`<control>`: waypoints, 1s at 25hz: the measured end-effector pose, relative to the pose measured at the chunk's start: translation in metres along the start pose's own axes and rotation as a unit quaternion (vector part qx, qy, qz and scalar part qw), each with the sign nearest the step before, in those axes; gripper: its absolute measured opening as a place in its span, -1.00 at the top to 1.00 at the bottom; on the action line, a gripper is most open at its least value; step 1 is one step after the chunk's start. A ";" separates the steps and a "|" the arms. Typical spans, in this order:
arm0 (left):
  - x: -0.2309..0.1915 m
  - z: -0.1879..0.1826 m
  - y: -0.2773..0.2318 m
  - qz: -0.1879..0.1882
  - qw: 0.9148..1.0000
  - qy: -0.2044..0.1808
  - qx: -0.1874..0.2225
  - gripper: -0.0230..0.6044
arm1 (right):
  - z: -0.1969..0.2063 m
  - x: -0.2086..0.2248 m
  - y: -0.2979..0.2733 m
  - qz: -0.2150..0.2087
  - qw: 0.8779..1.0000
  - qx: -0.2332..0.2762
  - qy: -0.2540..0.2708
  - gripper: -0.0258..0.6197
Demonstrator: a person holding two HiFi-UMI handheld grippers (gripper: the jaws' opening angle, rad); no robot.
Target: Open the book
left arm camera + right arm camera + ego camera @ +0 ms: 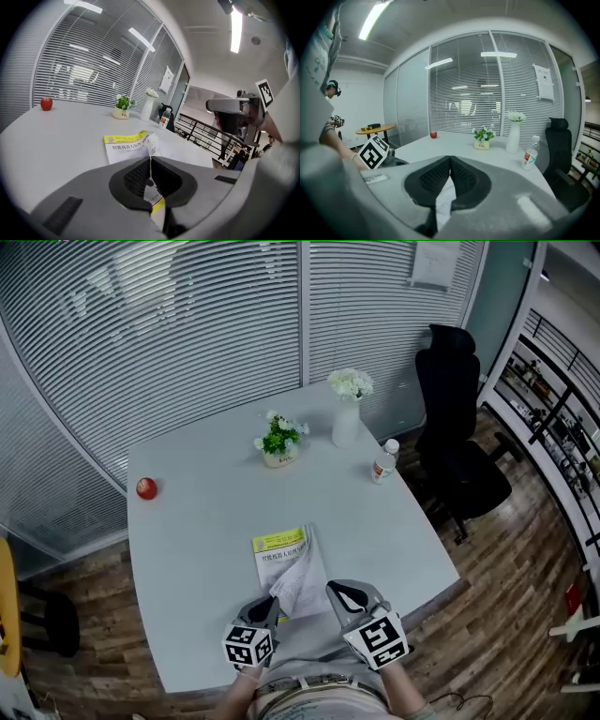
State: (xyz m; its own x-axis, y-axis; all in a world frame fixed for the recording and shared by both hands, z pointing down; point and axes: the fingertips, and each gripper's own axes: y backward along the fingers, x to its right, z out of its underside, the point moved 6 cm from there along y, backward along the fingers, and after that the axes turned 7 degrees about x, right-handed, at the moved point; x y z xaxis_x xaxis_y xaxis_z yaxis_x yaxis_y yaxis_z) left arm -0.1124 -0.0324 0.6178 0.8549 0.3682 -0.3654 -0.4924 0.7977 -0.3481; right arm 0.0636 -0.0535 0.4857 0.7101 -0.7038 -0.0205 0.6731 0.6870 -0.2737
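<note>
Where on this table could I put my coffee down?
Widest bare patch: left half, between the apple and the book. Also the right side, between the bottle and the near edge. Crowded: the back by the plant and vase, and round the book, where the left gripper and right gripper work.

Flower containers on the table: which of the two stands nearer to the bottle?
The tall white vase, holding white flowers only; the low pot with green leaves stands farther, toward the apple.
</note>
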 end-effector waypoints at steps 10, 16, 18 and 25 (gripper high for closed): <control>-0.016 0.008 0.012 -0.026 1.000 0.014 -0.002 0.91 | 0.004 -0.002 0.000 0.001 1.000 -0.009 0.001 0.92; -0.025 0.014 0.019 -0.039 0.999 0.025 -0.004 0.91 | 0.005 -0.003 -0.003 0.000 1.000 -0.012 0.001 0.92; -0.028 0.015 0.020 -0.042 0.999 0.030 -0.004 0.91 | 0.006 -0.004 -0.004 -0.001 1.000 -0.013 0.000 0.92; -0.039 0.019 0.030 -0.059 0.997 0.042 -0.005 0.91 | 0.006 -0.005 -0.006 -0.003 1.000 -0.015 0.000 0.92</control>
State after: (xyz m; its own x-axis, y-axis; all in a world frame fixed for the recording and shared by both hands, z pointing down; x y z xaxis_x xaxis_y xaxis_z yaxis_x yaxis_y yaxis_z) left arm -0.1571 -0.0135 0.6381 0.8903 0.2312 -0.3924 -0.3919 0.8278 -0.4015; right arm 0.0571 -0.0525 0.4931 0.7063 -0.7077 -0.0184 0.6705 0.6771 -0.3034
